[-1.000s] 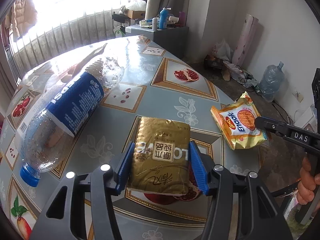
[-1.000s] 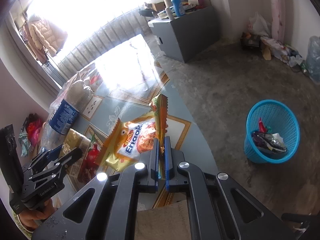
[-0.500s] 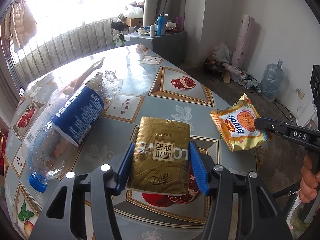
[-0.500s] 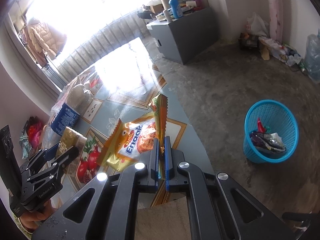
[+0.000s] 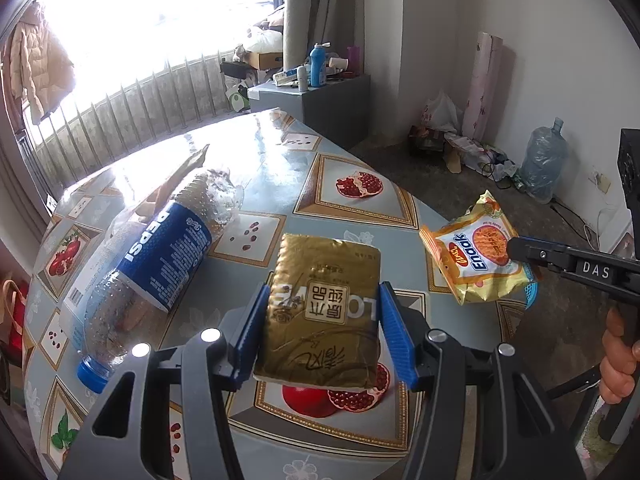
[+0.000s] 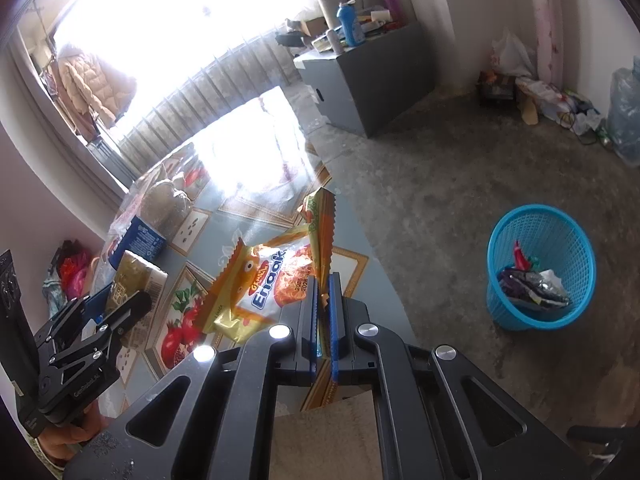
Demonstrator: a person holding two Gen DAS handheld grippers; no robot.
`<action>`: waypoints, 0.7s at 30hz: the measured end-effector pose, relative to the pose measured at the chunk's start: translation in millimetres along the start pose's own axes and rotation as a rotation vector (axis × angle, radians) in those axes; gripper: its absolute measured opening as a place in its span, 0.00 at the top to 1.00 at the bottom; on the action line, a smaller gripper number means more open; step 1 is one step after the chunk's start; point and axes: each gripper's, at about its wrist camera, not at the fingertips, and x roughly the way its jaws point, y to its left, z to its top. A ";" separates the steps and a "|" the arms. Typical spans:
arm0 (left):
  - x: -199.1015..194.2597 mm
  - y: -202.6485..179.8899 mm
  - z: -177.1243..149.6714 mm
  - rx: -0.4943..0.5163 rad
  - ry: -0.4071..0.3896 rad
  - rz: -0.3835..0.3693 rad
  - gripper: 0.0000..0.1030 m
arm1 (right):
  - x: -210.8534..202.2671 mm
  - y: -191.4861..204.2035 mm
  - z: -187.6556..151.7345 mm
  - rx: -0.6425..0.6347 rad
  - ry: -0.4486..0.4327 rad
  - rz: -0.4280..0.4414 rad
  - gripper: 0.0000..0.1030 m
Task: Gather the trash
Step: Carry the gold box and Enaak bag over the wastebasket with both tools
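Note:
My left gripper [image 5: 322, 320] is shut on a gold foil packet [image 5: 320, 308] and holds it above the table [image 5: 280, 168]. My right gripper [image 6: 323, 308] is shut on the edge of an orange Enaak snack bag [image 6: 264, 284], which hangs off the table's right edge; the bag also shows in the left wrist view [image 5: 476, 254]. An empty Pepsi bottle [image 5: 148, 264] lies on the table at the left. A blue trash basket [image 6: 540, 268] with some trash in it stands on the floor to the right.
A grey cabinet [image 5: 320, 104] with bottles stands behind the table. Bags and a water jug [image 5: 544, 160] lie along the far wall. The floor between table and basket is bare concrete [image 6: 420, 200].
Both grippers have risen with their loads: the gold packet and the snack bag sit higher above the table, and the snack bag has shifted a little toward the table's edge.

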 end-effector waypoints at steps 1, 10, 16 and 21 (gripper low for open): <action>-1.6 -1.9 1.4 0.002 -0.004 -0.004 0.48 | -2.1 -2.3 0.8 0.002 -0.006 0.001 0.97; -10.5 -39.9 25.4 0.081 -0.057 -0.085 0.48 | -38.2 -45.4 10.9 0.085 -0.110 -0.069 0.97; -2.6 -83.6 49.7 0.158 -0.067 -0.198 0.48 | -74.3 -109.0 11.3 0.215 -0.200 -0.188 0.97; 18.6 -132.8 68.6 0.235 -0.034 -0.296 0.48 | -89.6 -168.8 -1.4 0.348 -0.225 -0.290 0.97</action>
